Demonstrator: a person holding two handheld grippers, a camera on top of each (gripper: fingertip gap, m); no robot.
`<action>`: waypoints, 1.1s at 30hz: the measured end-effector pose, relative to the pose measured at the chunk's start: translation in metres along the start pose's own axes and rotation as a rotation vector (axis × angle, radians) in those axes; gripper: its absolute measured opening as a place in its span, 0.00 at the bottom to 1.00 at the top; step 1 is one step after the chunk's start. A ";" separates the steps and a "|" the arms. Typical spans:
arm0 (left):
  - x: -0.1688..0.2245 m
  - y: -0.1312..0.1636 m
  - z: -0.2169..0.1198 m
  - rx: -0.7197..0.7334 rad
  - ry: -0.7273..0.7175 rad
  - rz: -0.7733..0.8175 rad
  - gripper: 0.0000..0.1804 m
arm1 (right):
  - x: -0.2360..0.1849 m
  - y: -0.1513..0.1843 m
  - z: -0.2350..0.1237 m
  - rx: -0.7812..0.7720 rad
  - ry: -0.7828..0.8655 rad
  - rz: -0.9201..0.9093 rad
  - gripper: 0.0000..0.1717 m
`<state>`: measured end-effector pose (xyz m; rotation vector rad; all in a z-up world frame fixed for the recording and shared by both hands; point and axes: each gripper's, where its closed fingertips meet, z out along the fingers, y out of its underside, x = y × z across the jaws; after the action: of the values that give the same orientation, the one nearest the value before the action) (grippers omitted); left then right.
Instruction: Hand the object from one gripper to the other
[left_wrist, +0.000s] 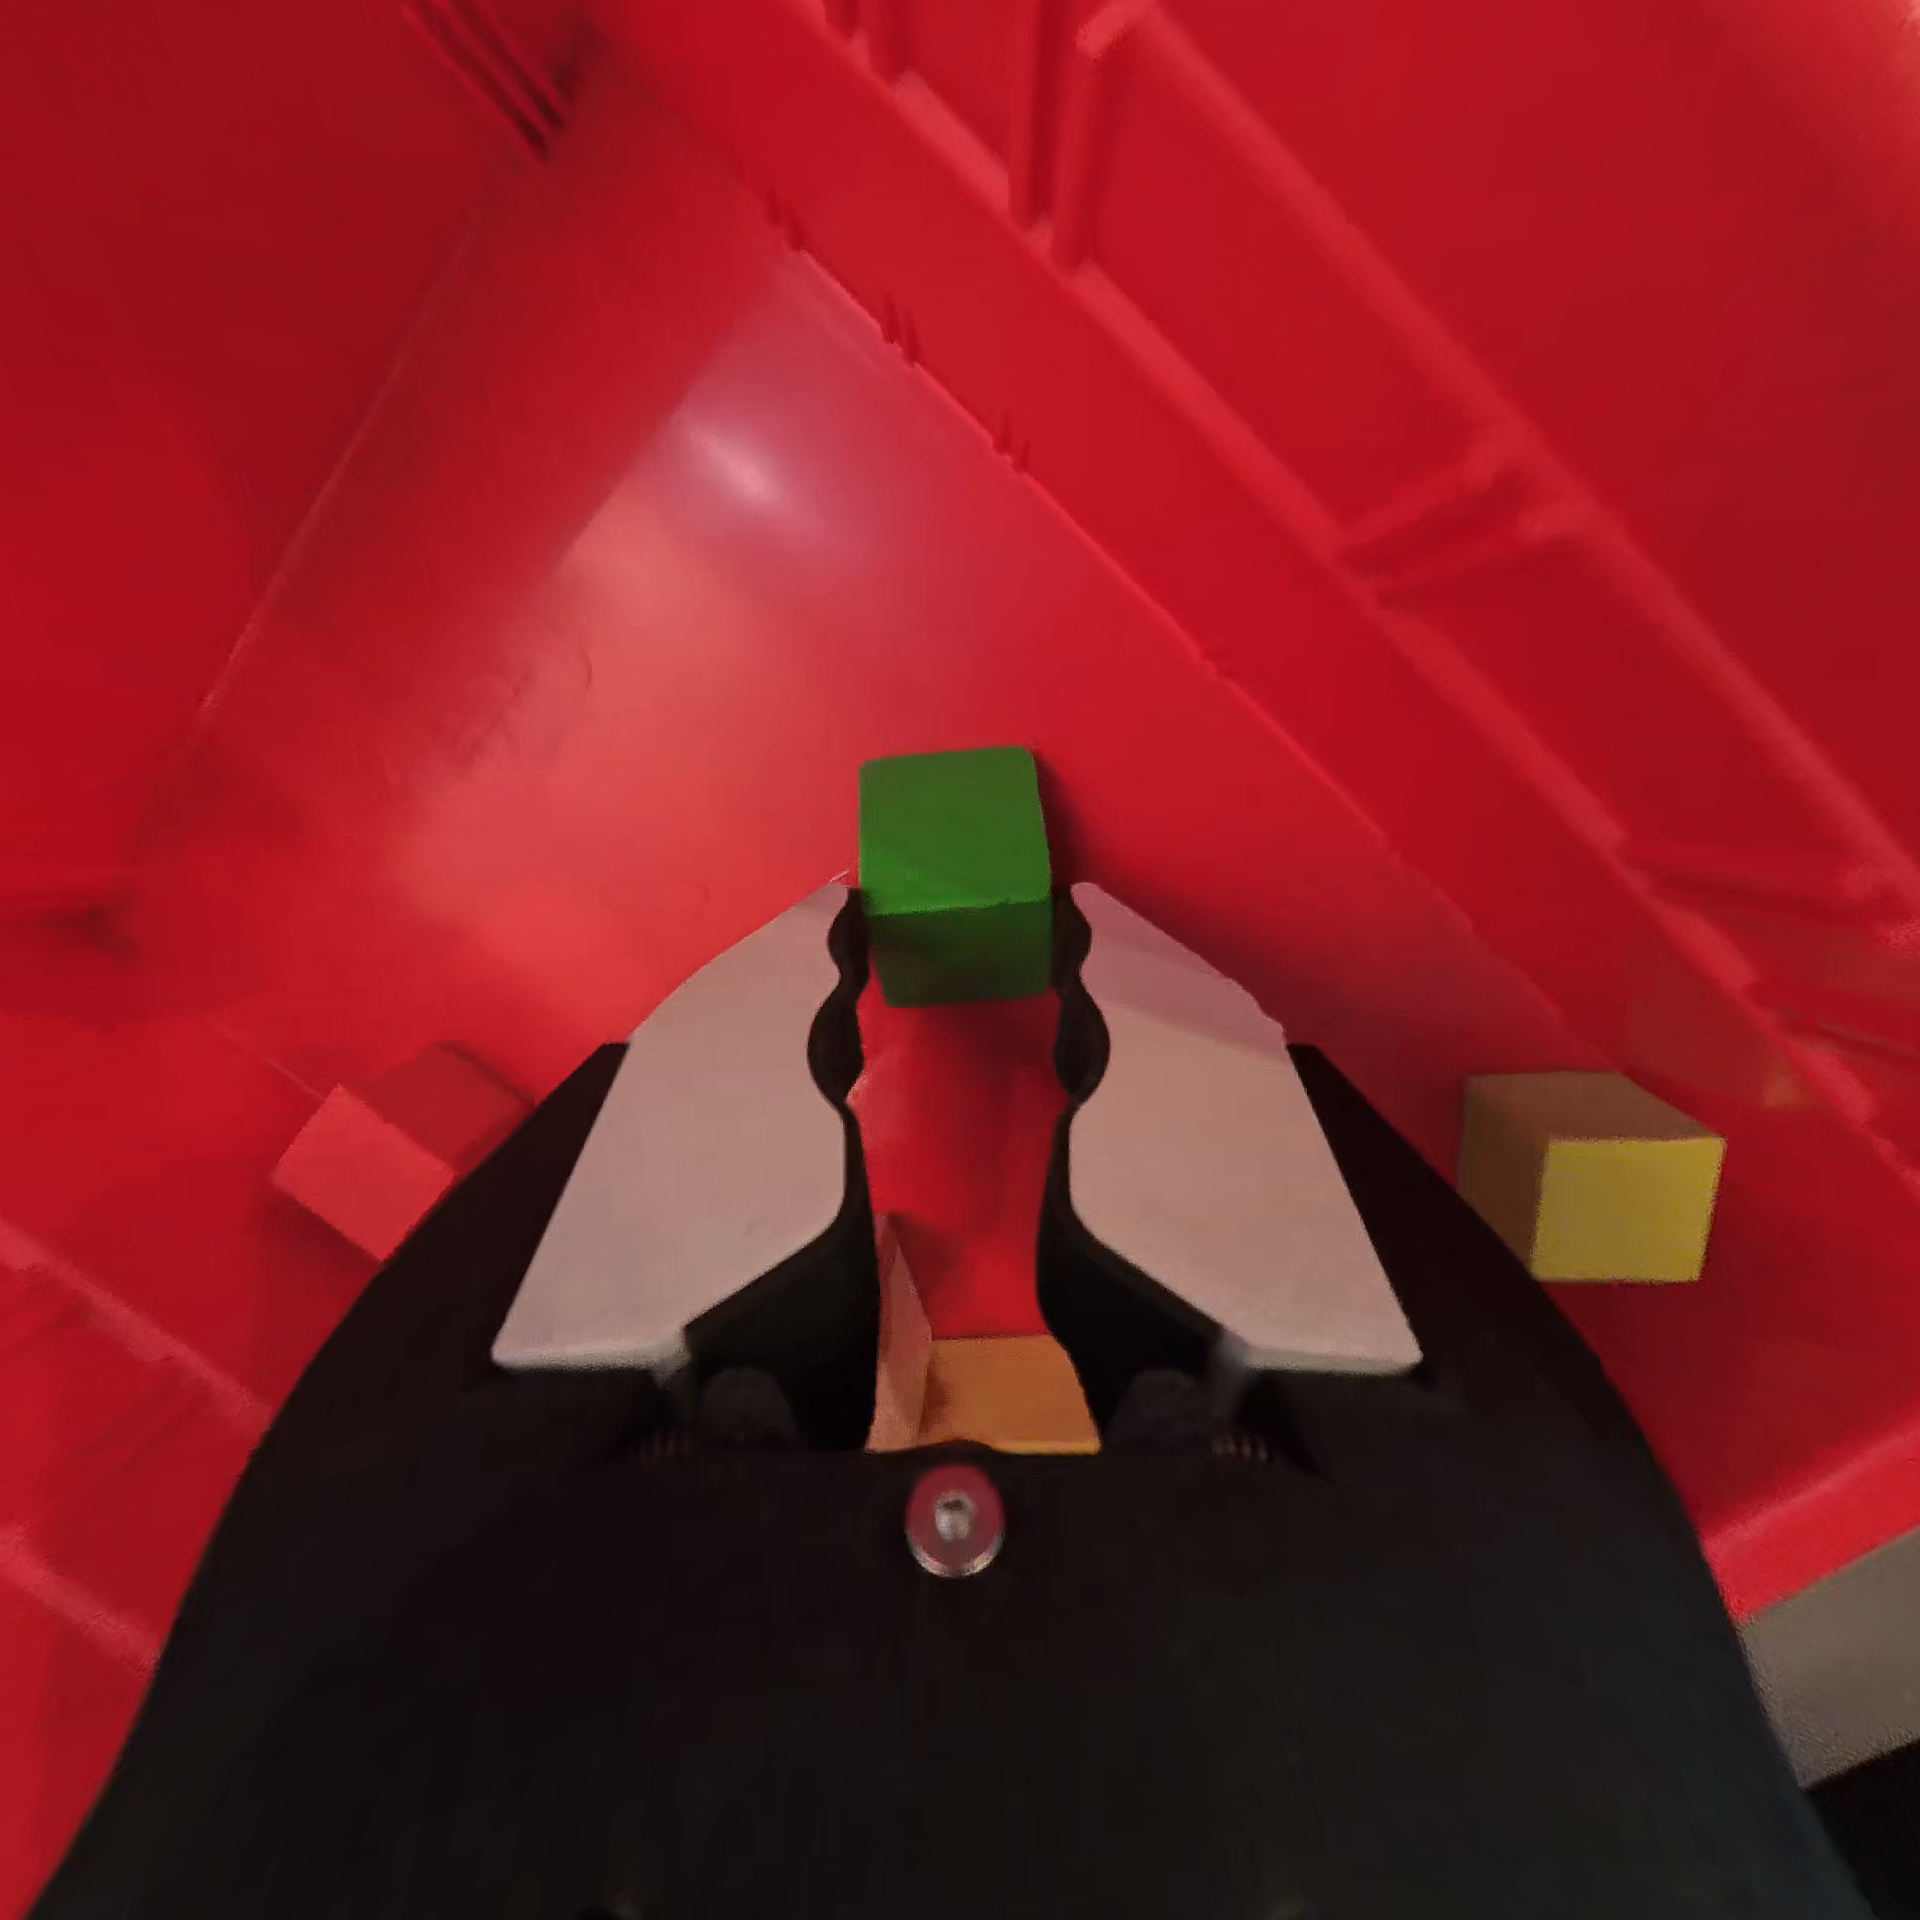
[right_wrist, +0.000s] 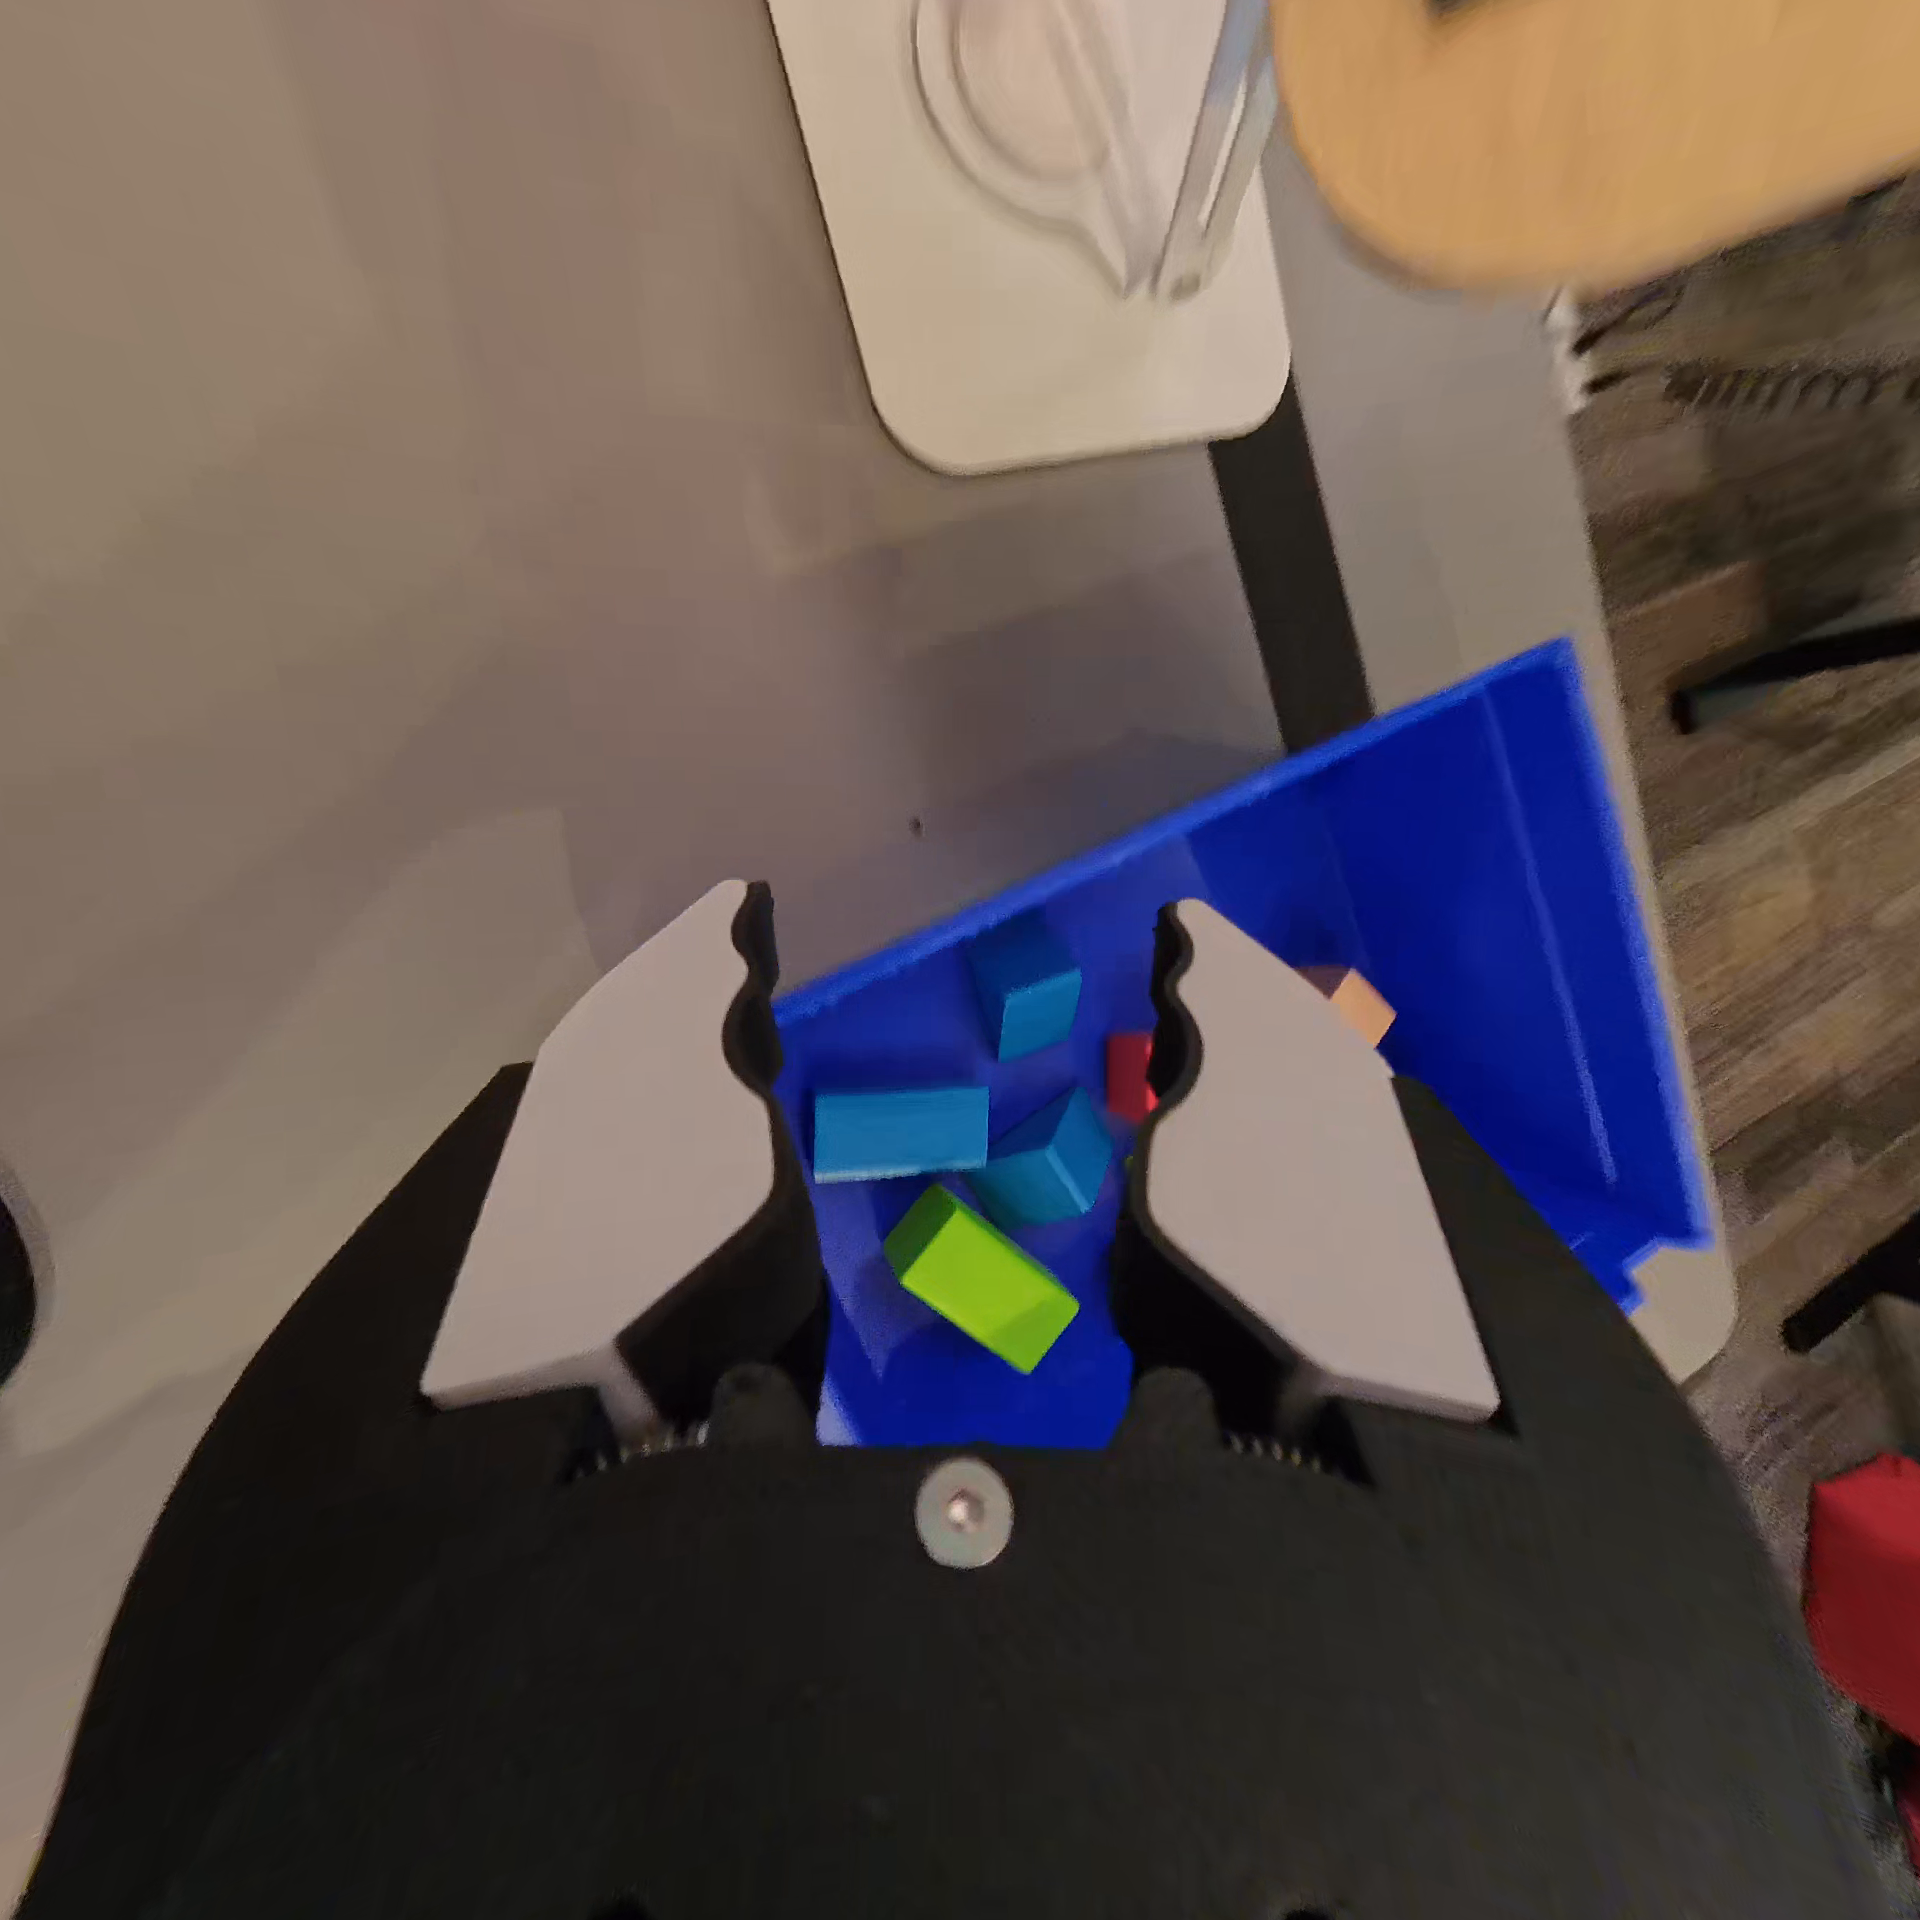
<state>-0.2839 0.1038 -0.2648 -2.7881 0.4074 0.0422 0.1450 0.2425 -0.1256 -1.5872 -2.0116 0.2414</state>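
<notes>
**Green cube pinched in the left gripper, right one waiting wide**

Green cube (left_wrist: 951, 873) is sitting between the fingertips of my left gripper (left_wrist: 956, 935), inside the red bin (left_wrist: 1351, 416). Both black pads (left_wrist: 844, 951) are pressing on its opposite side faces, so I am reading this as a real hold, though only at the very tips; most of the cube is sticking out beyond them. A yellow block (left_wrist: 1600, 1184) and a red block (left_wrist: 384, 1143) are lying on the bin floor to either side, apart from the gripper.

My right gripper (right_wrist: 961, 997) is standing wide open with nothing in it, hanging over the blue bin (right_wrist: 1455, 935) where blue blocks (right_wrist: 899, 1132) and a lime green block (right_wrist: 982, 1278) are lying loose.

I am judging the cube to be painted wood: light, rigid, not fragile, with smooth faces that could slide under a shallow pinch. Being a cube, it has no long axis. One flat face is pointing up toward my camera, another back toward the gripper body, and its edges are lining up roughly square with the fingers. For the handover I would take the far half on the two faces the left pads are not covering.
</notes>
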 end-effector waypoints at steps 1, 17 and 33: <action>0.001 -0.001 -0.007 0.030 0.002 0.008 0.19 | -0.005 -0.015 -0.005 0.037 0.004 -0.019 0.40; 0.200 -0.051 -0.210 0.392 0.225 0.594 0.19 | -0.138 -0.250 -0.017 0.498 -0.233 -0.249 0.28; 0.246 -0.058 -0.235 0.445 0.209 0.748 0.23 | -0.163 -0.259 -0.032 0.537 -0.268 -0.225 0.18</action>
<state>-0.0358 0.0136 -0.0423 -2.0750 1.3078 -0.1502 -0.0319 0.0093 -0.0290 -1.0264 -2.0647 0.8626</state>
